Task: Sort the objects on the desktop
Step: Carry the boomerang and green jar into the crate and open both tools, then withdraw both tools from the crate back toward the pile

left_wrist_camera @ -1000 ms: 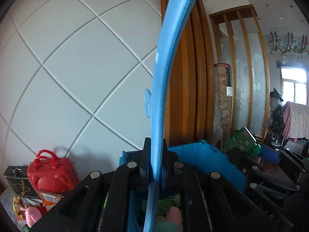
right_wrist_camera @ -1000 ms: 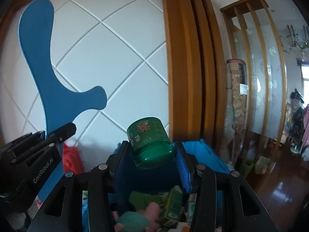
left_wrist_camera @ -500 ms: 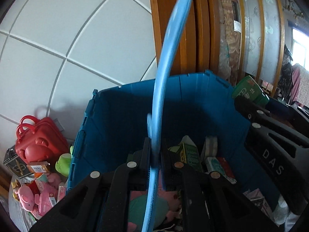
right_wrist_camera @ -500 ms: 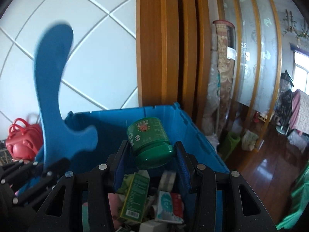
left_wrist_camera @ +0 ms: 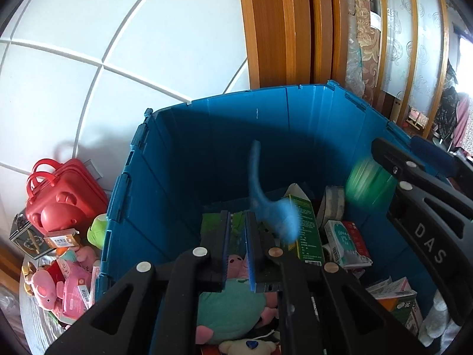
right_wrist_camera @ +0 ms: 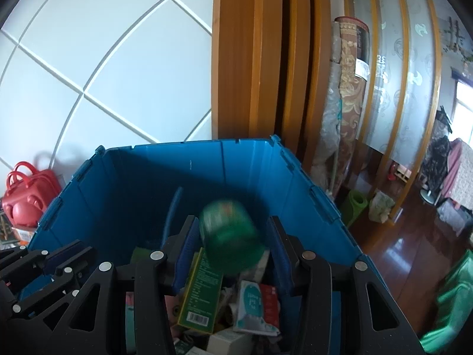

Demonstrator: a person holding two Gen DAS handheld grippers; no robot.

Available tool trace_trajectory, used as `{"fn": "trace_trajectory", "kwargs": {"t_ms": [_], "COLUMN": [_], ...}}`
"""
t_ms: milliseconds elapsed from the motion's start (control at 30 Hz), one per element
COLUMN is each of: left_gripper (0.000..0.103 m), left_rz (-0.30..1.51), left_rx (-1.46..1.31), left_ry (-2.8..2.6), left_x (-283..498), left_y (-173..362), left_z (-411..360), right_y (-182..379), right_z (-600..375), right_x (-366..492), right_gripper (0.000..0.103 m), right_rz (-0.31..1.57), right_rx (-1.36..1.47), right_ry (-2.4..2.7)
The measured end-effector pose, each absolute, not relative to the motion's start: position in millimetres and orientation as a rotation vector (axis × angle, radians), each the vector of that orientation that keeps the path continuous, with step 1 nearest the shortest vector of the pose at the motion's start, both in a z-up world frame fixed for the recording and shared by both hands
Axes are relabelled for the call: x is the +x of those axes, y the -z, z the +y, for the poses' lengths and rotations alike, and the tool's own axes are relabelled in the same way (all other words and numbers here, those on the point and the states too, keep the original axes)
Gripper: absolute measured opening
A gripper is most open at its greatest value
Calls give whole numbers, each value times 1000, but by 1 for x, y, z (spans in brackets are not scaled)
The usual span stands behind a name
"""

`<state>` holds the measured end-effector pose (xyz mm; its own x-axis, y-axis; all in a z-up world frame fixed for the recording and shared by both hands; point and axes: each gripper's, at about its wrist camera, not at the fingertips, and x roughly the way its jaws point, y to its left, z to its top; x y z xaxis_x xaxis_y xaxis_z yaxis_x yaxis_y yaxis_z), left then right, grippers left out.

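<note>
My left gripper (left_wrist_camera: 238, 245) hangs over the open blue bin (left_wrist_camera: 207, 148), its jaws a narrow gap apart with nothing between them. The flat light-blue curved piece (left_wrist_camera: 266, 204) is blurred just ahead of the fingers, loose and dropping into the bin; it also shows in the right wrist view (right_wrist_camera: 172, 216). My right gripper (right_wrist_camera: 233, 251) is over the same bin (right_wrist_camera: 142, 183), its jaws opening. The green jar (right_wrist_camera: 229, 233) sits blurred between them, clear of both pads. The left wrist view has the jar (left_wrist_camera: 366, 183) beside the right gripper's fingers (left_wrist_camera: 414, 183).
The bin holds a green carton (left_wrist_camera: 304, 230), a teal plush (left_wrist_camera: 230, 307) and several packets. Left of the bin a red toy suitcase (left_wrist_camera: 62, 198), pink plush toys (left_wrist_camera: 44, 287) and small boxes crowd the table. Wooden posts and a shiny floor (right_wrist_camera: 414, 251) lie right.
Both grippers sank and tipped down over the bin. The left one let go of the blue piece, which now falls. The right jaws widened and the green jar slipped free.
</note>
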<state>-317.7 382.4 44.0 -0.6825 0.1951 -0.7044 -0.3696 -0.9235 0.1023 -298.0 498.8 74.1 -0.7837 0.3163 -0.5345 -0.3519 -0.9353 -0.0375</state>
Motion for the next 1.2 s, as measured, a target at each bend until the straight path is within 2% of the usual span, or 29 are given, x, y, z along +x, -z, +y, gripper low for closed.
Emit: {"fn": "trace_trajectory", "kwargs": {"t_ms": [33, 100, 133, 167, 233, 367, 400, 867, 1200], "left_gripper": [14, 33, 53, 70, 76, 76, 76, 76, 77], "left_rz": [345, 344, 333, 316, 295, 302, 301, 280, 238], "left_rx": [-1055, -1057, -1052, -1042, -1008, -986, -991, -900, -797], "left_ry": [-2604, -2606, -2606, -2611, -2633, -2649, -2645, -2632, -2551], "left_x": [-318, -318, -318, -317, -315, -314, -314, -275, -201], "left_y": [-43, -43, -44, -46, -50, -52, -52, -84, -105], "left_z": [383, 382, 381, 379, 376, 376, 376, 357, 309], "right_y": [-74, -74, -74, -74, -75, -77, -77, -89, -113], "right_z": [500, 501, 501, 501, 500, 501, 501, 504, 469], "right_x": [-298, -299, -298, -298, -297, -297, -297, -281, -205], "right_gripper": [60, 72, 76, 76, 81, 95, 103, 103, 103], "right_rz": [93, 94, 92, 91, 94, 95, 93, 231, 205], "right_rx": [-785, -786, -786, -783, -778, -774, -773, -828, -769], "right_ry": [-2669, -2664, -2662, -2662, -2667, -2666, -2665, -2707, -2696]}}
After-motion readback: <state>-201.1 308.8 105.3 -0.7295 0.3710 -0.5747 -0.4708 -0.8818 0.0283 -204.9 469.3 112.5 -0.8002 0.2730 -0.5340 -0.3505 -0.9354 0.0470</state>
